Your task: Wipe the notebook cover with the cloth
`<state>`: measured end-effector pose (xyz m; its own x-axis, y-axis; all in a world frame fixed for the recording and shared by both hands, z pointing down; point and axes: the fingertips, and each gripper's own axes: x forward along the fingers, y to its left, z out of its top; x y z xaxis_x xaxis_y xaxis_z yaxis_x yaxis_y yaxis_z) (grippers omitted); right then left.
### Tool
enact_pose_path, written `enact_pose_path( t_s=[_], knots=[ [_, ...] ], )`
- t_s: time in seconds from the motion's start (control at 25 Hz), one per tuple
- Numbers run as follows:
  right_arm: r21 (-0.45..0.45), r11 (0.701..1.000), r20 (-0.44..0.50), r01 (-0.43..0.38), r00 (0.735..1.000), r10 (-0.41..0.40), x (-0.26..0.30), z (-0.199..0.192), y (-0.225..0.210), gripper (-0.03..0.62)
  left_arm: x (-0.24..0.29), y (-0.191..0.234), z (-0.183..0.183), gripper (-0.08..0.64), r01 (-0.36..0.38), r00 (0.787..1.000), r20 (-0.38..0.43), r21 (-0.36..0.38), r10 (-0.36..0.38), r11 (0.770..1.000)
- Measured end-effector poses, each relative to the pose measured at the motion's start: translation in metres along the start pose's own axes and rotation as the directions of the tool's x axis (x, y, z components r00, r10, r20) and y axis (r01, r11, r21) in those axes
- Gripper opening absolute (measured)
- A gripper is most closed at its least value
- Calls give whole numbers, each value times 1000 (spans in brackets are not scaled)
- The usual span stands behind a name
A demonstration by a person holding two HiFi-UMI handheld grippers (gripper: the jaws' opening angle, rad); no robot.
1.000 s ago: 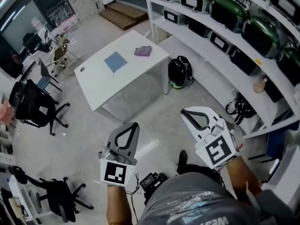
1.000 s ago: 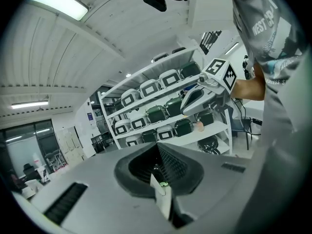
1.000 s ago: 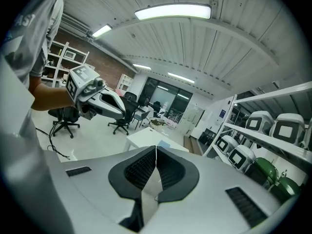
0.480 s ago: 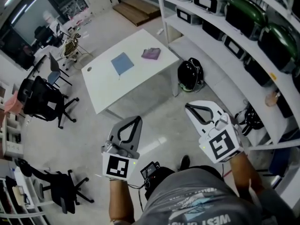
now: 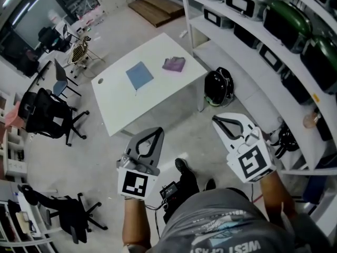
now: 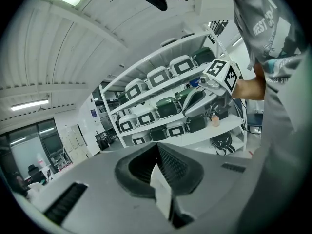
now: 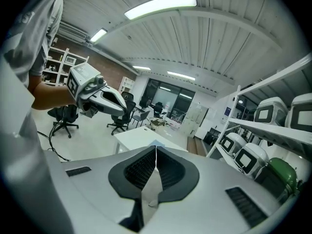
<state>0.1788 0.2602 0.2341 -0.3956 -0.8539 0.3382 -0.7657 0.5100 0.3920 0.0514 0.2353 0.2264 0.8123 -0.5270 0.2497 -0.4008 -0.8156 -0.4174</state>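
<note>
A blue notebook (image 5: pixel 139 75) lies flat on the white table (image 5: pixel 121 107), well ahead of me. A purple cloth (image 5: pixel 174 64) lies crumpled to its right, apart from it. Both grippers hang in the air over the floor, short of the table. My left gripper (image 5: pixel 157 130) is shut with nothing between its jaws; its own view shows the tips (image 6: pixel 157 146) pressed together. My right gripper (image 5: pixel 216 120) is shut and empty as well, its tips (image 7: pixel 156 149) meeting. The table's corner (image 7: pixel 139 134) shows past the right jaws.
White shelves (image 5: pixel 247 51) with cases run along the right. A black bag (image 5: pixel 218 87) sits on the floor by the table's near right leg. Black office chairs (image 5: pixel 45 115) stand to the left, another (image 5: pixel 66 215) near my left side. My foot (image 5: pixel 181 166) is on the floor below.
I have stepped toward the table: it sits slightly nearer and lower in the head view, and a foot has come forward. Both grippers stay shut and empty.
</note>
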Motion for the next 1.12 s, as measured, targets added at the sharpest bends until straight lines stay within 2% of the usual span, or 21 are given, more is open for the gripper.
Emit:
enact_pose_path(
  t_s=[0.4, 0.76, 1.12],
  knots=[
    [14, 998, -50, 60, 997, -59, 89, 16, -42, 31, 55, 93, -23, 2, 68, 996, 58, 21, -69, 997],
    [21, 993, -87, 112, 990, -110, 163, 34, -68, 31, 83, 170, -51, 2, 103, 989, 104, 21, -104, 994],
    [17, 997, -117, 76, 990, -73, 214, 30, -90, 31, 115, 208, -75, 2, 102, 991, 88, -12, -100, 995]
  ],
)
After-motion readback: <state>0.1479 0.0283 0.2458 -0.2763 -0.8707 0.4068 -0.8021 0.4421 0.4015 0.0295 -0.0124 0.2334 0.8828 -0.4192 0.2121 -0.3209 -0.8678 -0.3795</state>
